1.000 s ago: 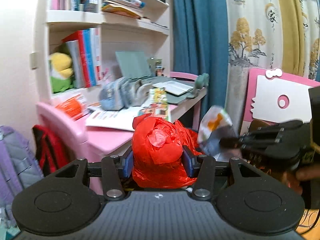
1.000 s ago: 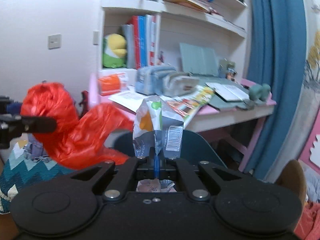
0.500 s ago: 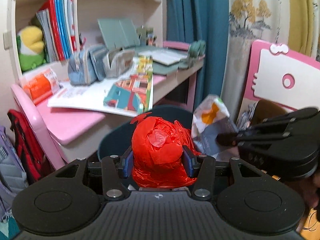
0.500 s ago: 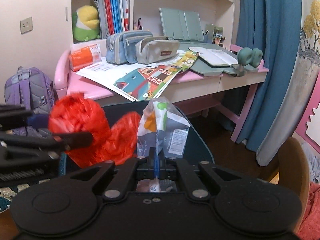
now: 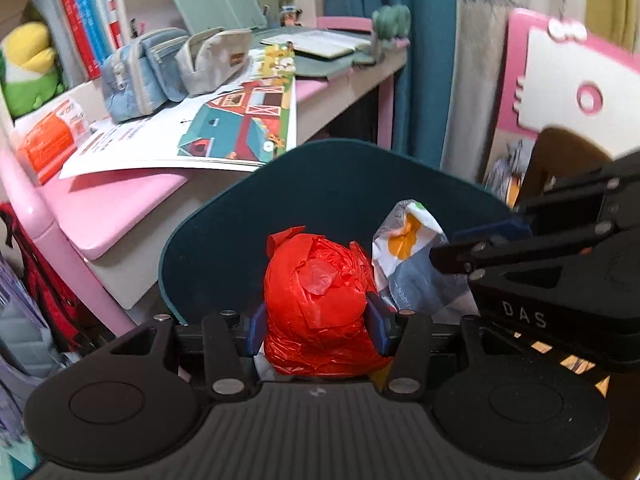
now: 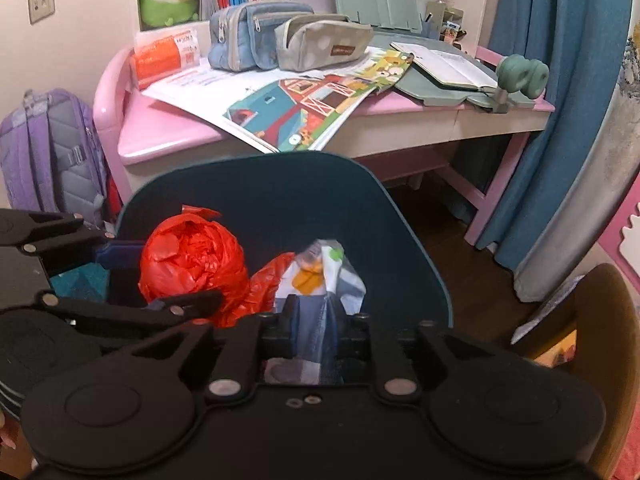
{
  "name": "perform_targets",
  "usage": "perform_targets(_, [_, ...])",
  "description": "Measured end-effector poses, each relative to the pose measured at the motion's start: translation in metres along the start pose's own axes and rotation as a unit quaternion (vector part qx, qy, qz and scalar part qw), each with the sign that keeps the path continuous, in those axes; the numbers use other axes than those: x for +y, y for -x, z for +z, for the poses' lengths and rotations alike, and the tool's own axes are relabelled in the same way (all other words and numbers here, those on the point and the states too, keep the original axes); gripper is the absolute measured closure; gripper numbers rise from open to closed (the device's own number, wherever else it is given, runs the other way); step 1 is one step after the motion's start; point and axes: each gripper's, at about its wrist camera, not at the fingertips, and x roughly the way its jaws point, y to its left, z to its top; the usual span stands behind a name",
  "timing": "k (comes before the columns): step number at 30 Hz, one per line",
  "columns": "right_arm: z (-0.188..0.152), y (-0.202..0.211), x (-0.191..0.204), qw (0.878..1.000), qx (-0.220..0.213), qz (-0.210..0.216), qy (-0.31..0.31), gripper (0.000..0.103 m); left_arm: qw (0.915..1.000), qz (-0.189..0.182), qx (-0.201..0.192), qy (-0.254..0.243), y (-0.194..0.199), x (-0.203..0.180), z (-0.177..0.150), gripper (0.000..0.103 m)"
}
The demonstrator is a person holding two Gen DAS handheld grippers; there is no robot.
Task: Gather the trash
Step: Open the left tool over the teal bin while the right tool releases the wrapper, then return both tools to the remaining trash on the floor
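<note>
A dark teal bin (image 5: 332, 148) stands open below both grippers, in front of the pink desk. My left gripper (image 5: 316, 320) is shut on a crumpled red plastic bag (image 5: 316, 280), held over the bin's mouth. In the right wrist view the same red bag (image 6: 192, 256) bulges between the left gripper's fingers (image 6: 180, 304). My right gripper (image 6: 318, 320) has its jaws parted, and a white-grey snack wrapper (image 6: 320, 276) with an orange print lies loosely between them, its lower part blurred. From the left wrist view, the wrapper (image 5: 404, 248) sits at the right gripper's tips (image 5: 444, 246), beside the red bag.
The pink desk (image 6: 168, 132) carries a picture book (image 6: 304, 108), pencil cases (image 6: 256, 32) and an orange box (image 6: 160, 60). A purple backpack (image 6: 44, 148) leans at its left. A blue curtain (image 6: 560, 80) hangs at right, near a wooden chair (image 6: 600, 320).
Both grippers dropped lower over the bin, whose mouth now fills the middle of both views. The right gripper's jaws went from pinched tight on the wrapper to parted.
</note>
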Motion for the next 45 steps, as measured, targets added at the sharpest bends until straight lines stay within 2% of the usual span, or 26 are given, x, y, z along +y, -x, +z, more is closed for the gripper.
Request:
perform_targets(4, [-0.003,0.001,-0.002,1.0,0.003,0.002,-0.002,0.081,0.9999,-0.012,0.008,0.0,-0.002,-0.004,-0.003,0.051])
perform_targets(7, [-0.004,0.004,-0.004,1.0,0.005,0.001,0.0,0.074,0.9999,-0.014,0.008,0.0,-0.001,-0.007,-0.005,0.047])
perform_targets(9, [-0.005,0.006,-0.005,1.0,0.003,0.0,-0.001,0.066,0.9999,-0.012,0.006,-0.001,0.002,-0.009,-0.006,0.038])
perform_targets(12, [-0.006,0.012,-0.008,1.0,0.0,0.002,-0.005,0.061,0.9999,-0.013,-0.003,0.003,0.008,-0.01,-0.008,0.032])
perform_targets(21, [-0.011,0.042,-0.012,0.999,-0.024,0.026,-0.019,0.054,0.9993,-0.014,-0.024,0.025,0.04,0.0,-0.012,0.031])
perform_targets(23, [-0.011,0.052,-0.009,0.999,-0.032,0.034,-0.019,0.053,0.9991,-0.011,-0.029,0.029,0.05,0.004,-0.014,0.028])
perform_targets(30, [-0.016,0.093,0.008,0.996,-0.065,0.058,-0.007,0.049,0.9973,0.001,-0.056,0.048,0.094,0.02,-0.027,0.028])
perform_targets(37, [-0.027,0.133,0.041,0.99,-0.1,0.099,0.024,0.048,0.9945,0.011,-0.081,0.065,0.147,0.044,-0.058,0.027])
perform_targets(39, [-0.031,0.14,0.053,0.987,-0.105,0.114,0.032,0.047,0.9935,0.015,-0.087,0.072,0.161,0.052,-0.069,0.024])
perform_targets(45, [-0.042,0.157,0.096,0.98,-0.116,0.149,0.065,0.047,0.9894,0.032,-0.102,0.099,0.199,0.08,-0.106,0.023])
